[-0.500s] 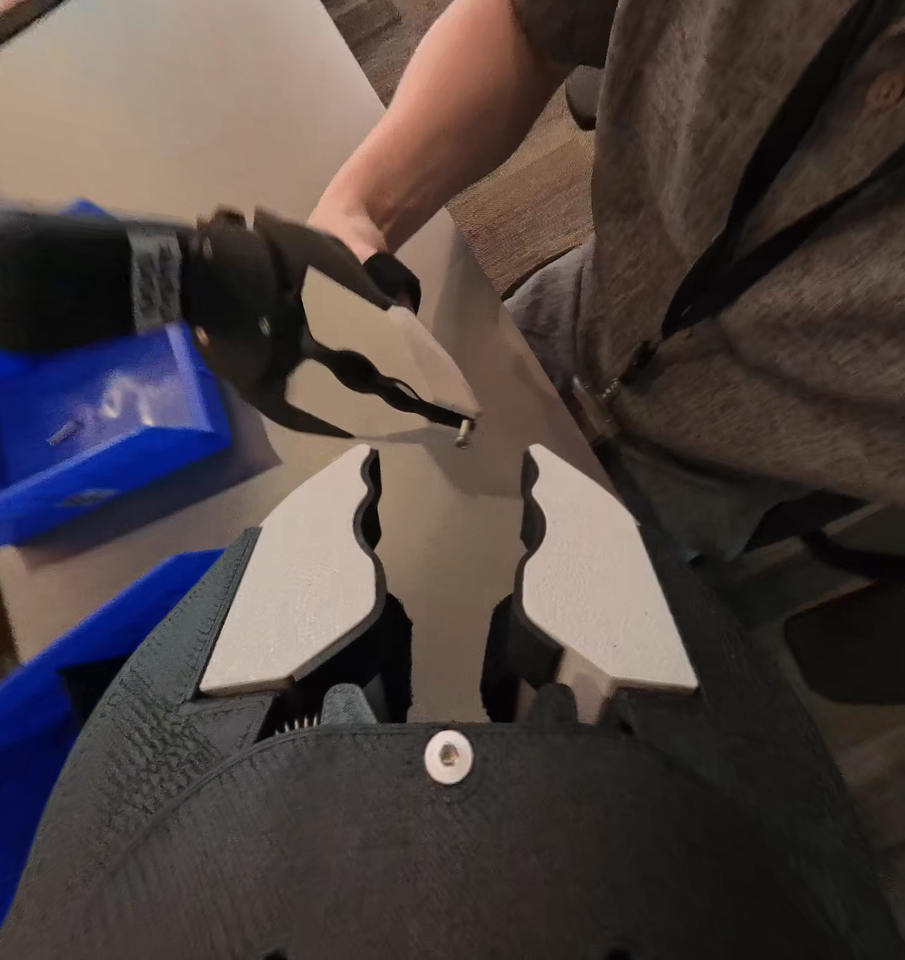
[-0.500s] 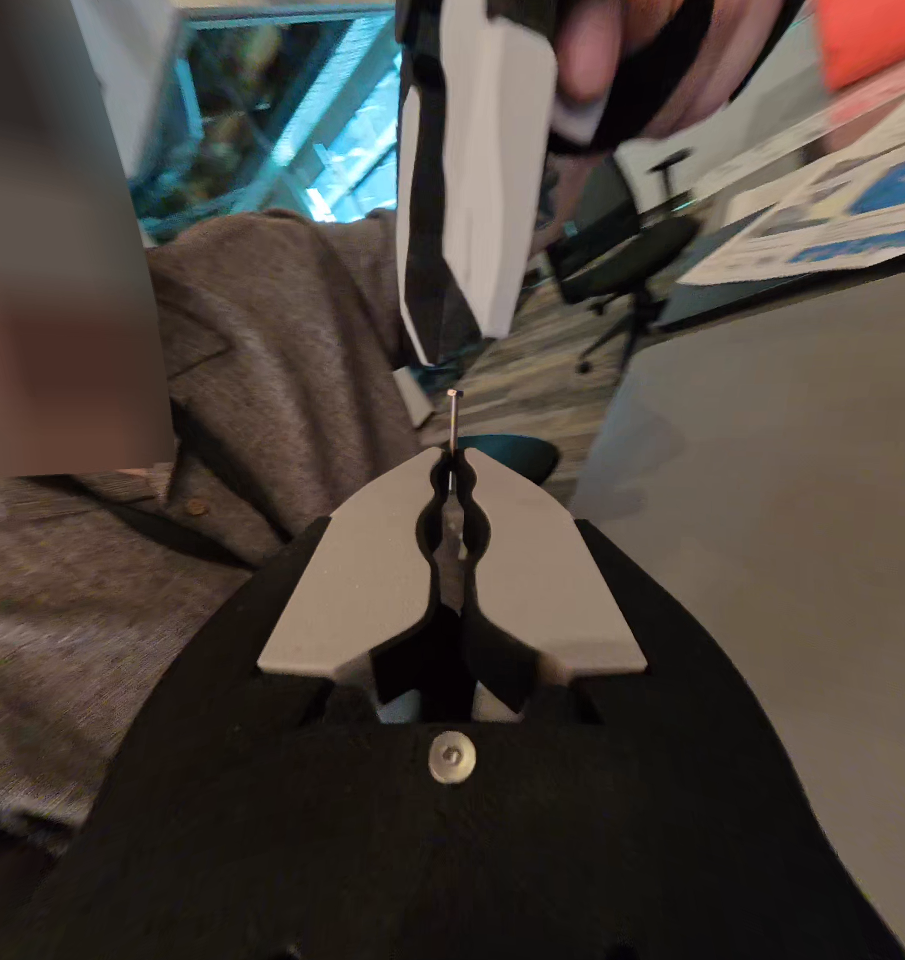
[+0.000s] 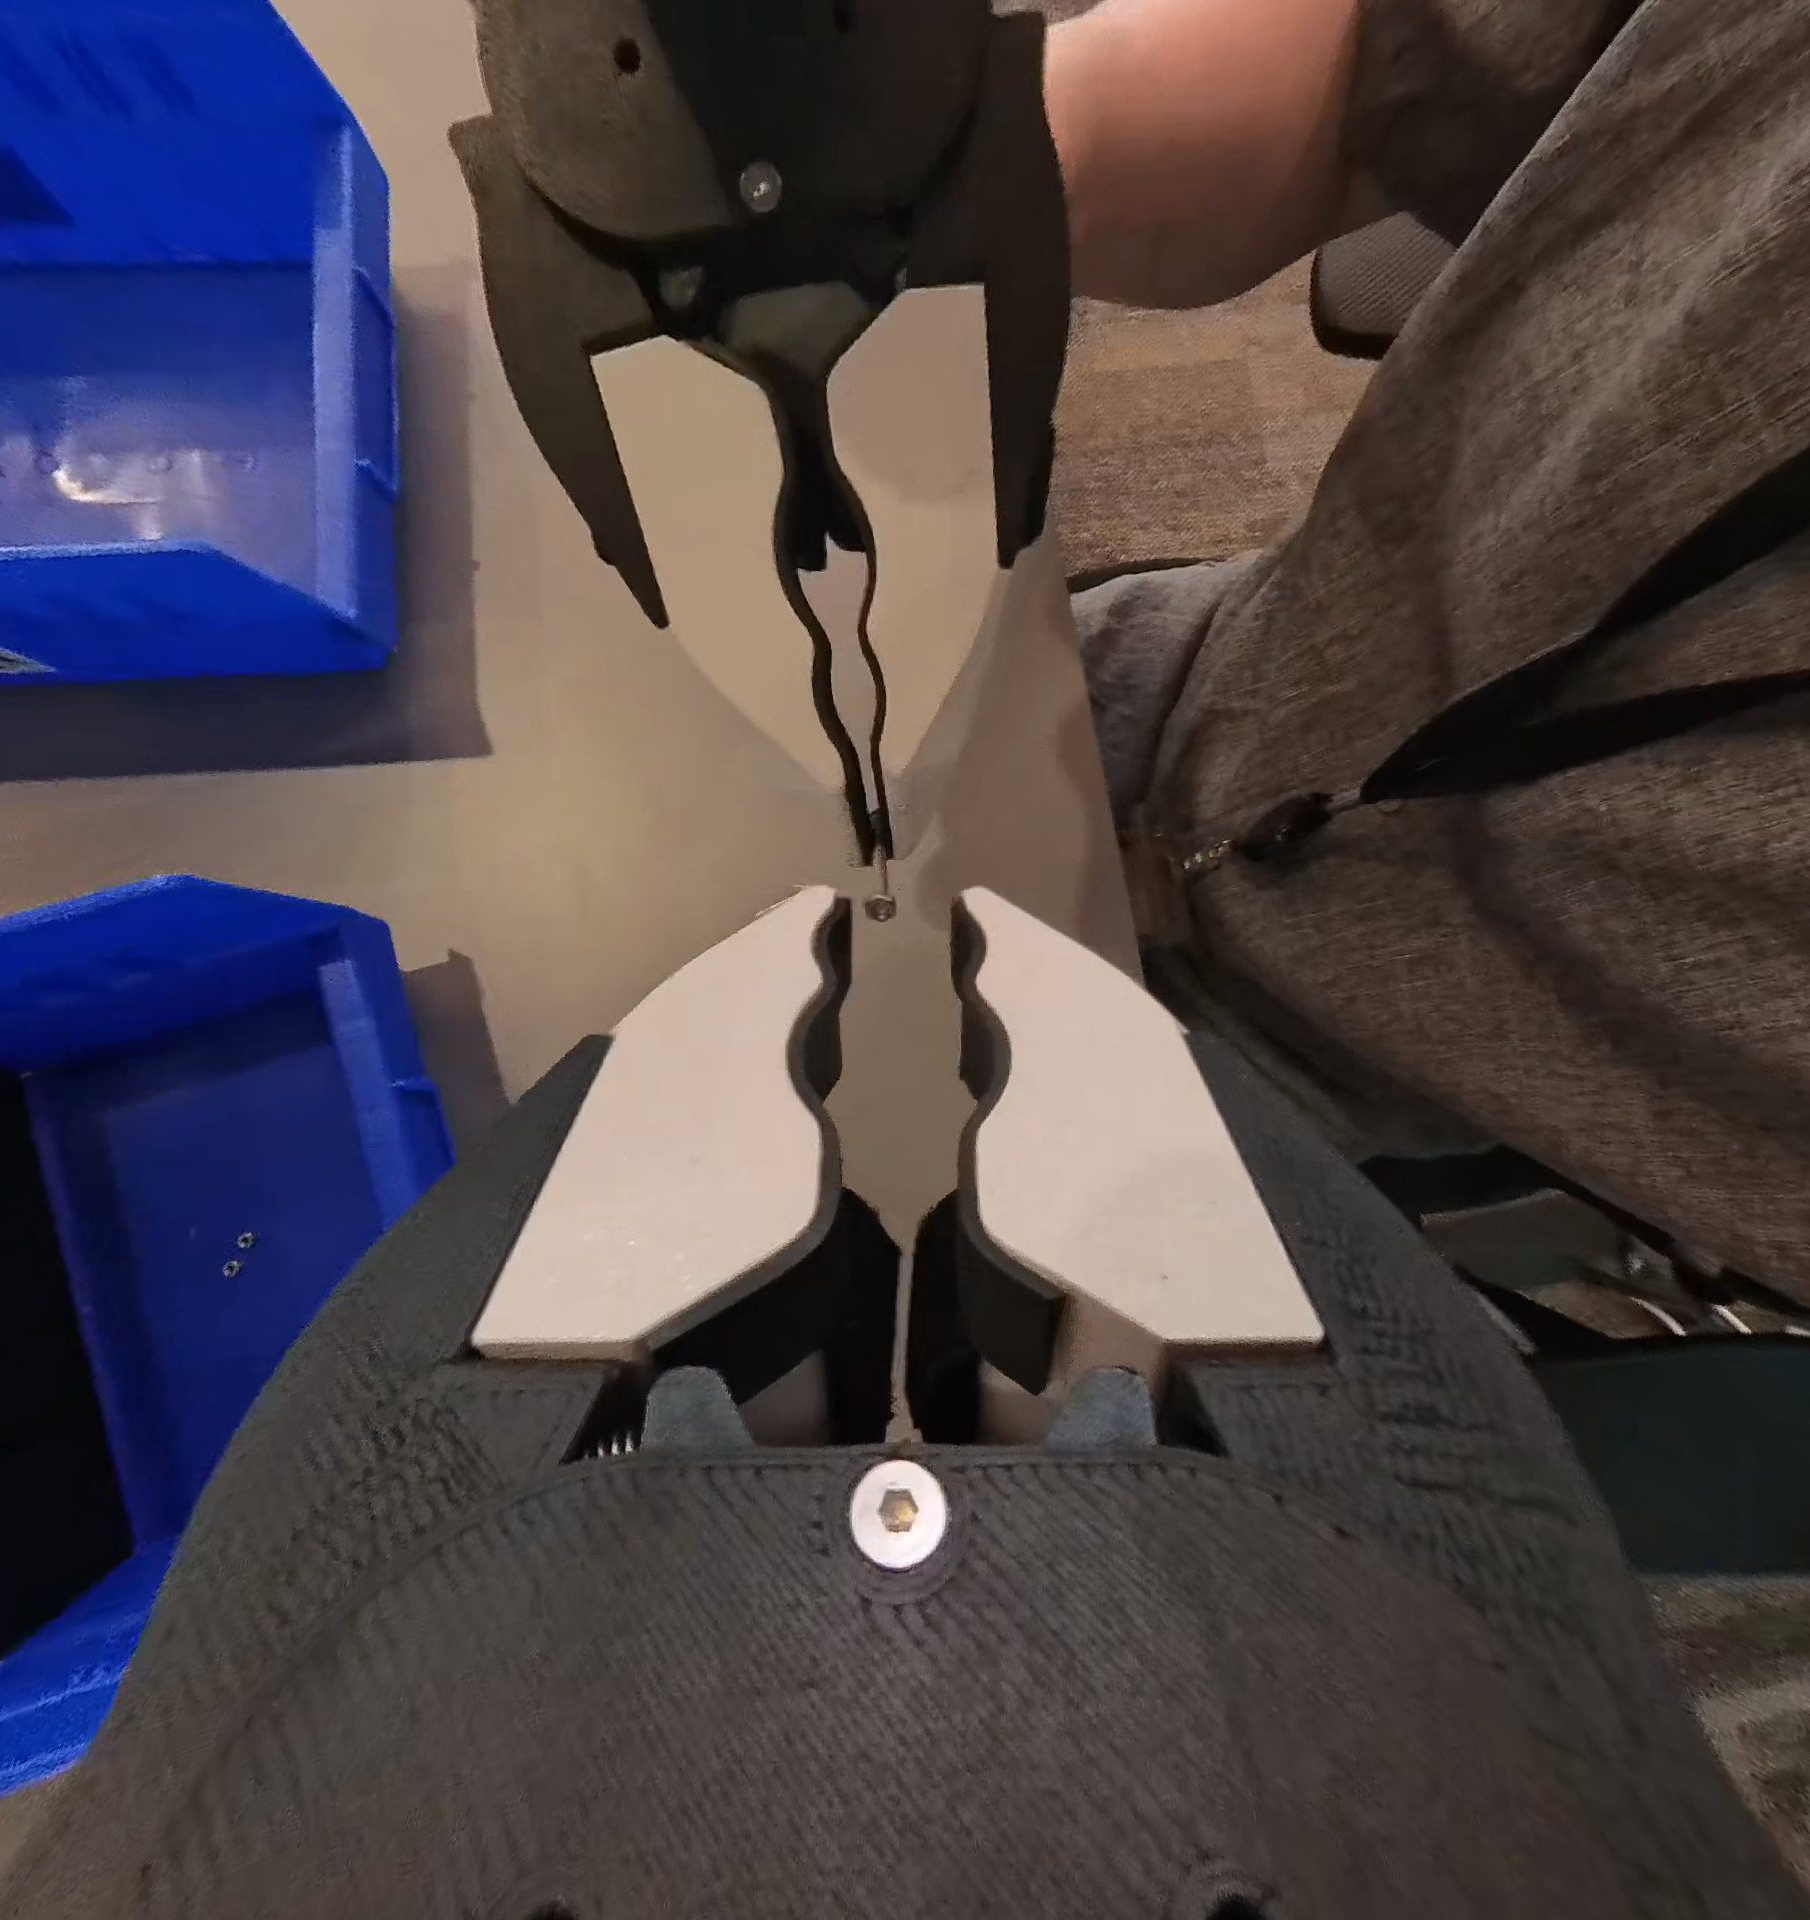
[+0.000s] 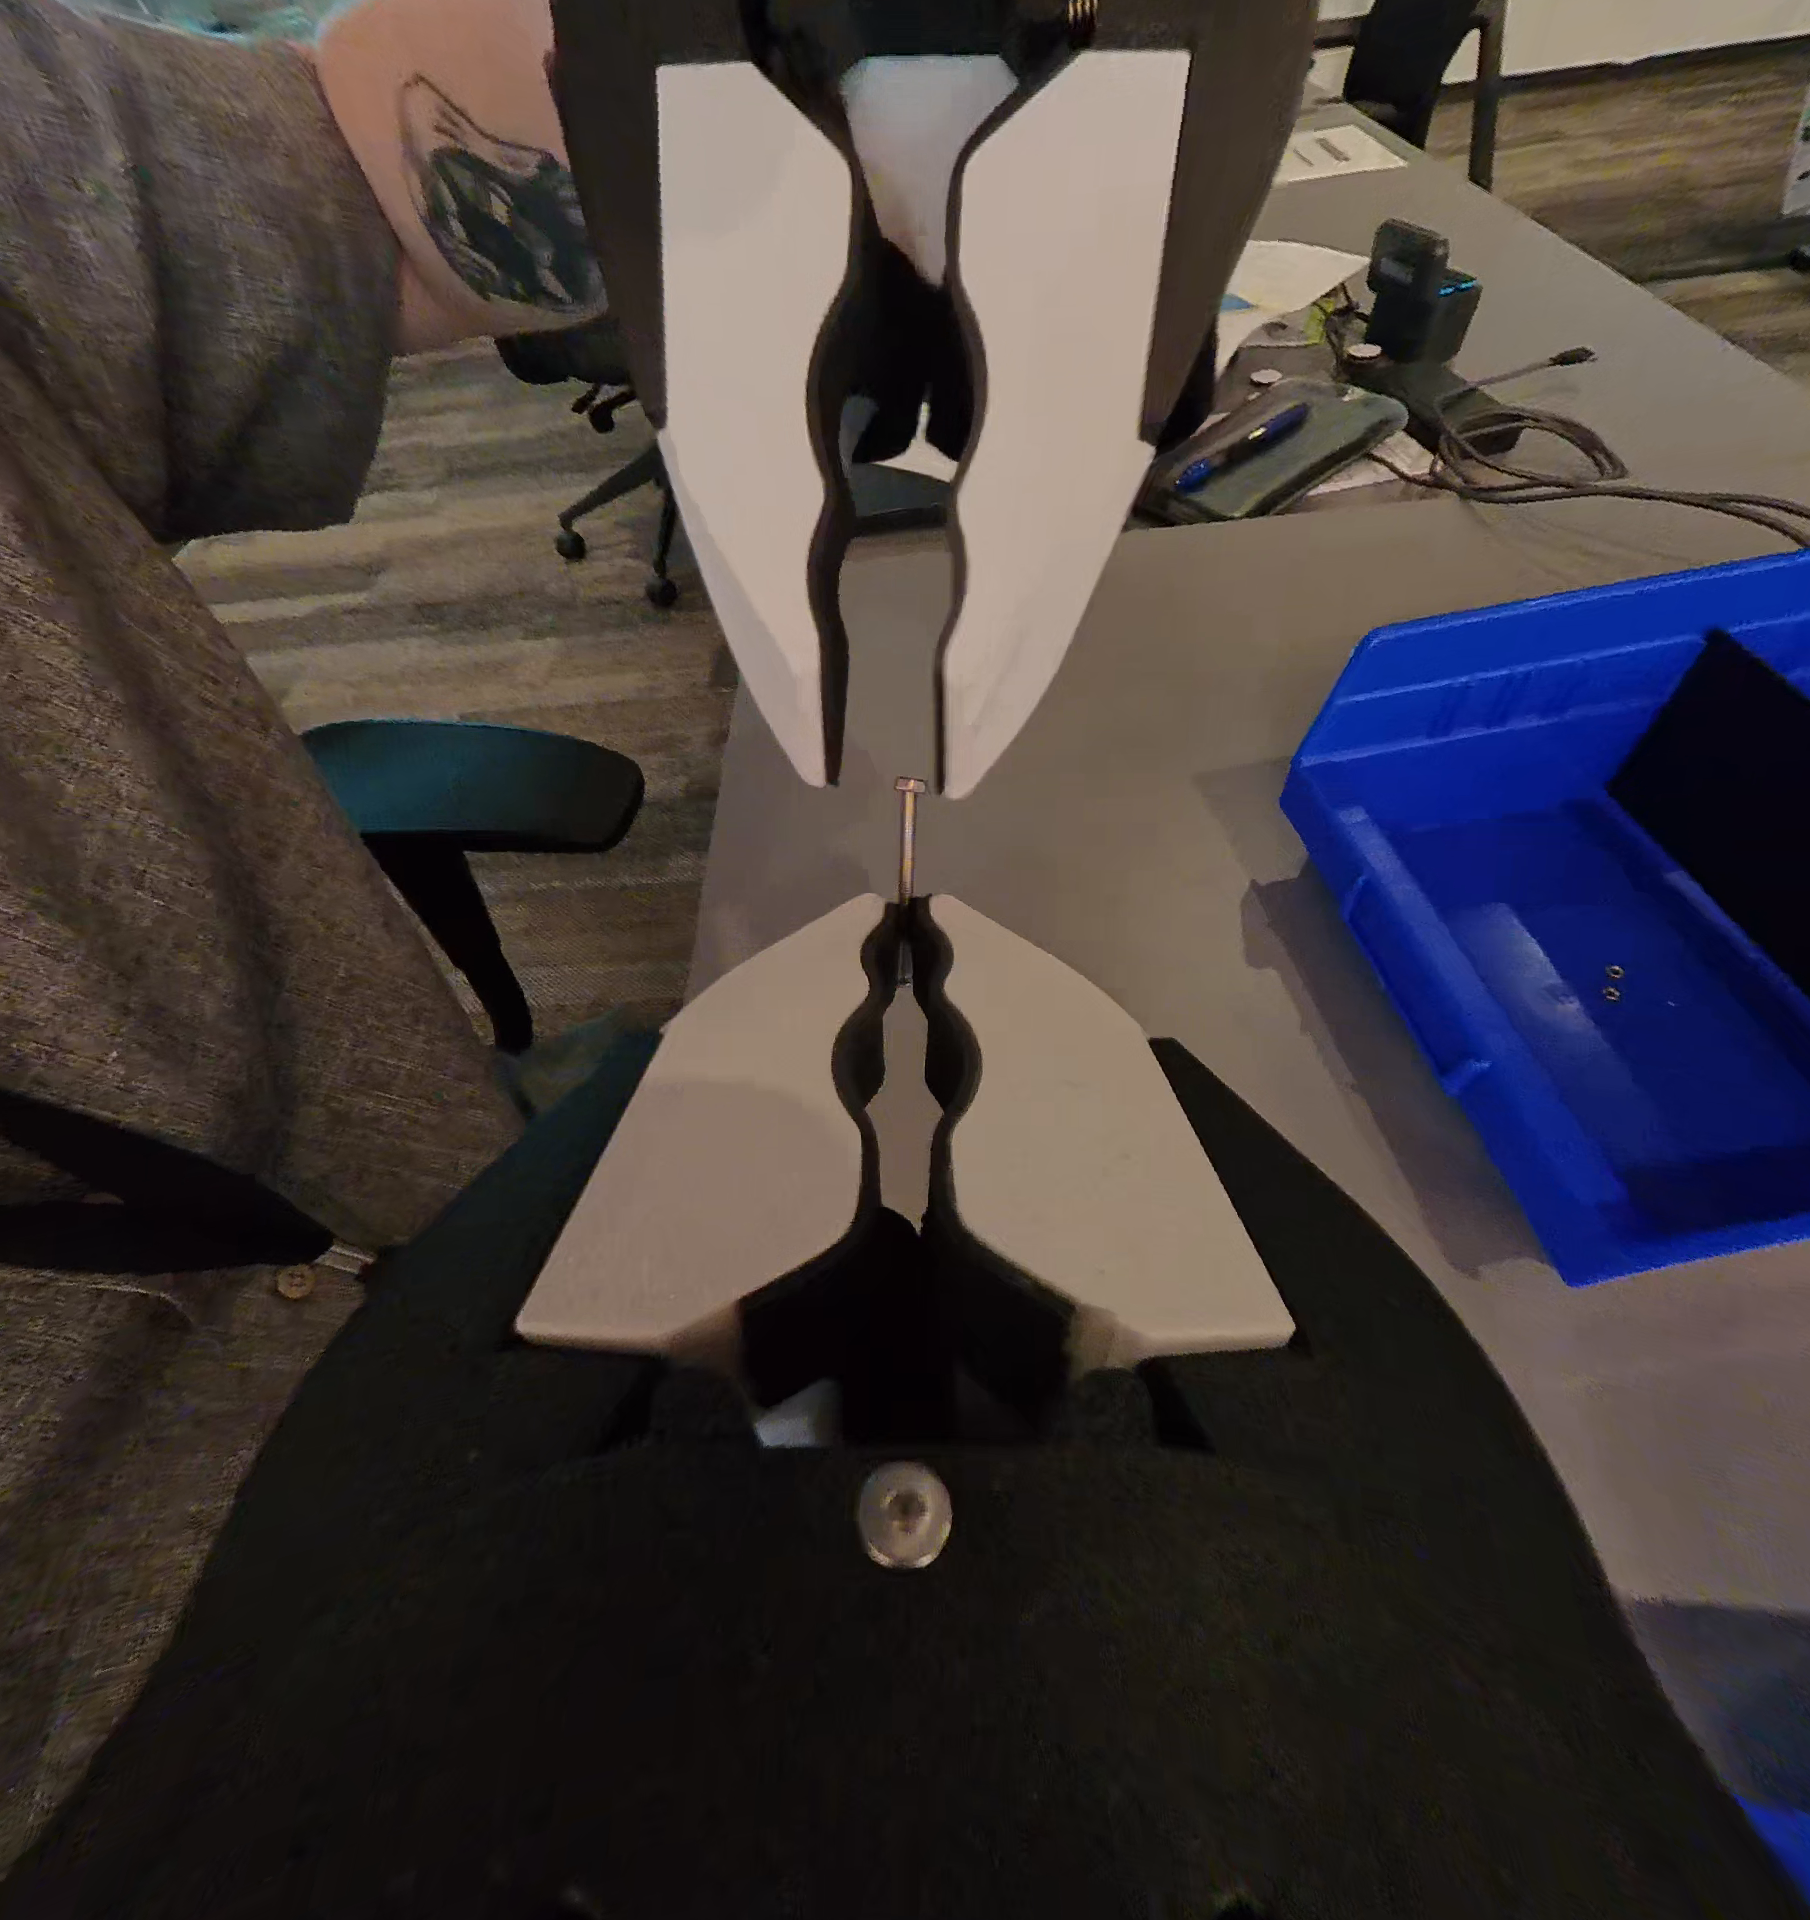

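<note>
Right wrist view: right gripper (image 4: 908, 902) pinched shut on a thin steel screw (image 4: 907, 842), shank straight, flat head toward the left gripper (image 4: 885, 781), whose wavy-edged grey fingers stand apart around that head. Grey table (image 4: 1140, 727) beneath; blue plastic bin (image 4: 1566, 997) alongside holds two small nuts (image 4: 1612, 981).

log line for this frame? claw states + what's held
right claw: shut on screw | left claw: open, tips flanking screw head | blue bins beside, on table
</note>
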The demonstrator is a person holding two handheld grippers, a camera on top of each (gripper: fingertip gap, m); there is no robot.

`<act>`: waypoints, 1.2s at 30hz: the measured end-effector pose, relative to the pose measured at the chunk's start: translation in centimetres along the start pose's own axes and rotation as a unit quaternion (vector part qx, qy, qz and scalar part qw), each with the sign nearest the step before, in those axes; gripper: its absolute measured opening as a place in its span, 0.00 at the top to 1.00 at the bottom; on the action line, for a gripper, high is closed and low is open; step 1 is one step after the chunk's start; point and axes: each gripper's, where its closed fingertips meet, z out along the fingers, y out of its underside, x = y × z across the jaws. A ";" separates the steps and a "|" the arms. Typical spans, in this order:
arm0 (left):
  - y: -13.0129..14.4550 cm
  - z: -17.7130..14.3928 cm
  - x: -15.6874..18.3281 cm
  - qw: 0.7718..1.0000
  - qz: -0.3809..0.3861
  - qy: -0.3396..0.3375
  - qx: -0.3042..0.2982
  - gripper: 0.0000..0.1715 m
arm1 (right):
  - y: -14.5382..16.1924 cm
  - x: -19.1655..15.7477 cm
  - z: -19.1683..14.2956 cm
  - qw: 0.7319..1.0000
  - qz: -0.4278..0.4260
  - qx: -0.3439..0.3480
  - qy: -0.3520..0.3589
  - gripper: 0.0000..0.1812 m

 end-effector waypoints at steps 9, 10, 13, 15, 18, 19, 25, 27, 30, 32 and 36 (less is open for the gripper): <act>0.0 0.5 -0.1 1.000 0.011 0.008 -0.007 0.93 | -0.1 -0.3 0.1 1.000 -0.006 -0.006 -0.003 0.99; 0.0 0.5 -0.1 1.000 0.011 0.009 -0.005 0.95 | 0.0 -0.3 0.1 1.000 -0.006 -0.007 -0.003 0.99; -0.1 0.5 -0.2 1.000 0.014 0.009 -0.005 0.97 | 0.0 -0.3 0.0 1.000 -0.006 -0.007 -0.002 0.99; -0.1 0.6 -0.1 1.000 0.023 0.008 -0.008 0.97 | 0.0 -0.3 0.0 1.000 -0.007 -0.009 -0.004 0.99; 0.0 0.7 0.1 0.999 0.039 0.009 -0.015 0.97 | 0.1 -0.6 0.0 1.000 0.000 -0.007 -0.019 0.99; 0.0 0.8 0.2 0.999 0.046 0.010 -0.016 0.97 | 0.1 -0.7 0.0 1.000 0.003 -0.004 -0.027 0.99; -0.9 0.5 2.1 0.988 0.149 0.037 0.025 0.97 | -0.5 -2.7 -0.5 0.982 0.066 0.059 -0.165 0.99; -1.4 0.3 2.8 0.979 0.190 0.053 0.050 0.97 | -1.1 -3.5 -0.9 0.958 0.112 0.099 -0.245 0.99; -1.8 0.1 3.8 0.963 0.244 0.088 0.070 0.97 | -1.4 -4.5 -1.0 0.909 0.172 0.135 -0.354 0.99; -2.3 -0.2 4.0 0.954 0.269 0.098 0.092 0.97 | -1.9 -4.8 -1.2 0.869 0.215 0.168 -0.413 0.99; -2.6 -0.7 3.5 0.948 0.294 0.080 0.091 0.97 | -2.6 -4.6 -1.6 0.800 0.286 0.222 -0.479 0.99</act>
